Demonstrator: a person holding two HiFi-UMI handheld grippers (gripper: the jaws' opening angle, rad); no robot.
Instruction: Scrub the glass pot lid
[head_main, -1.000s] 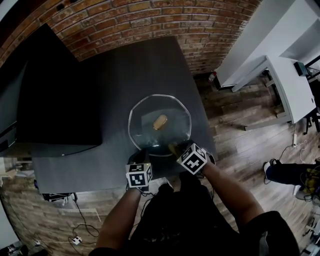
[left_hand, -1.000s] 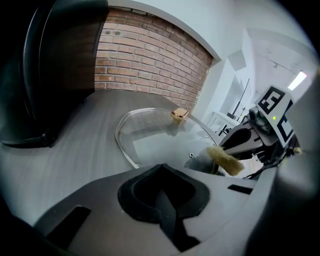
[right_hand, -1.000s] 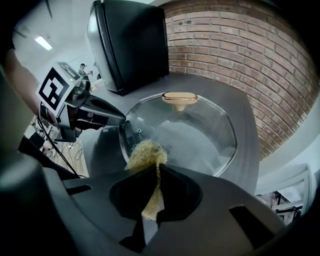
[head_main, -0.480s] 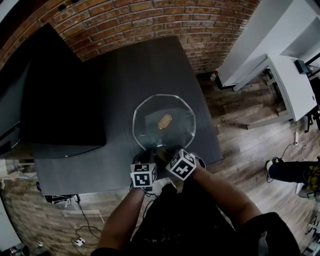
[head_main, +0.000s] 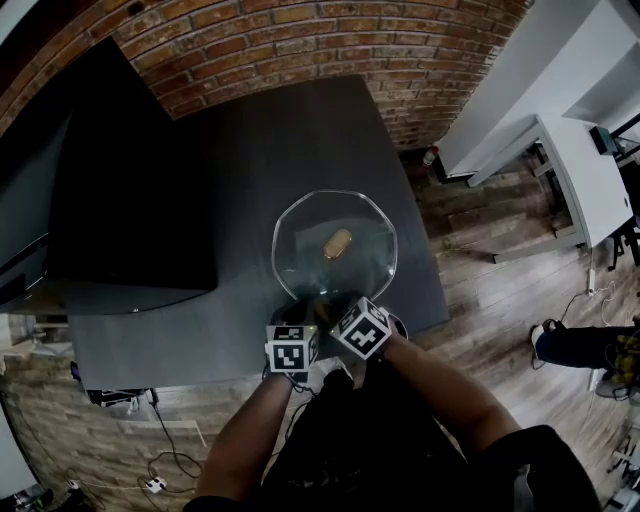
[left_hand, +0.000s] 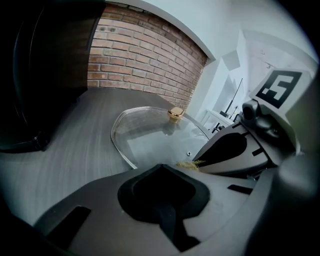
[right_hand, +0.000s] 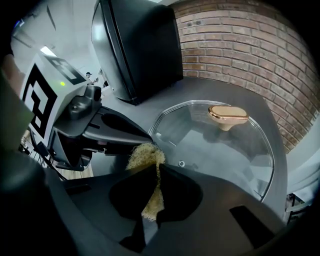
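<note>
- The glass pot lid (head_main: 300, 250) lies flat, dome up, on the dark grey surface (head_main: 250, 140), toward its near edge; its gold knob (head_main: 337, 243) stands at the centre.
- Handling, as I judge it: stiff and fairly heavy for its size; smooth glass, so likely to skate on the surface under a sideways rub; breakable if it is tipped or knocked off the near edge.
- Best holds look to be the knob, raised and easy to pinch, or the rim pressed down to pin the lid; the clear dome itself offers nothing to grip.
- The right tongs (right_hand: 152, 170) are pinching a frayed yellowish scrub pad (right_hand: 145, 156); the pad sticks out past their tips, at the lid's near rim beside a small vent hole (right_hand: 181, 163); it looks soft and light, so the pressure must come from the hand.
- The left tongs (left_hand: 161, 172) are pressed together with nothing seen between them; their tips sit at the lid's near rim, close beside the right tongs; whether they touch the rim I cannot tell.
- Containers: no pot, bowl or basin is in view; through the glass only the bare surface shows under the lid.
</note>
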